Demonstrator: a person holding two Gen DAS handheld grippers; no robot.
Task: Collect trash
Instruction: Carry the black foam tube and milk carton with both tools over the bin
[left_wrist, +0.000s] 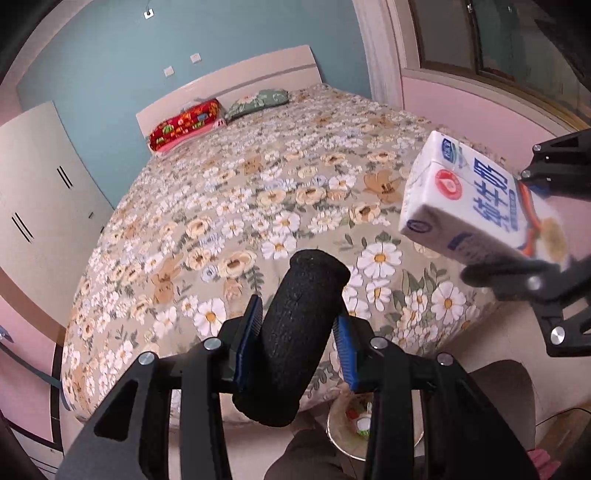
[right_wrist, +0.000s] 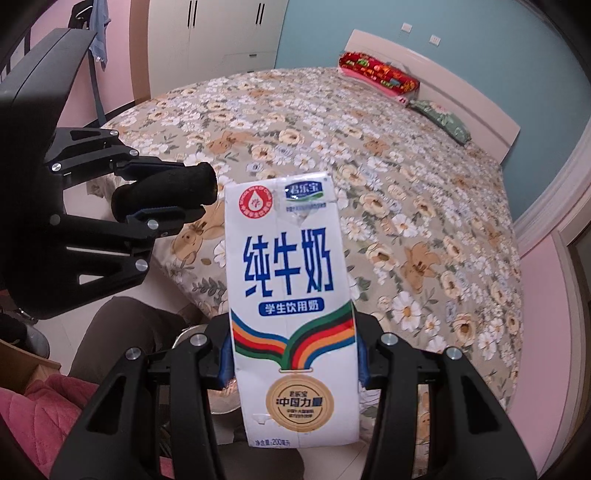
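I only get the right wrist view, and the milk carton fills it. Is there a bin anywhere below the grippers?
Observer: Yes. The left wrist view shows a round bin on the floor at the foot of the bed, seen past the black foam cylinder that the left gripper holds.
Operator: Anything in it?
Observer: Small white, red and green bits lie inside. I cannot tell what they are.
Operator: How does my carton sit, seen from the side?
Observer: The milk carton is tilted, its top end toward the bed, clamped in the right gripper.
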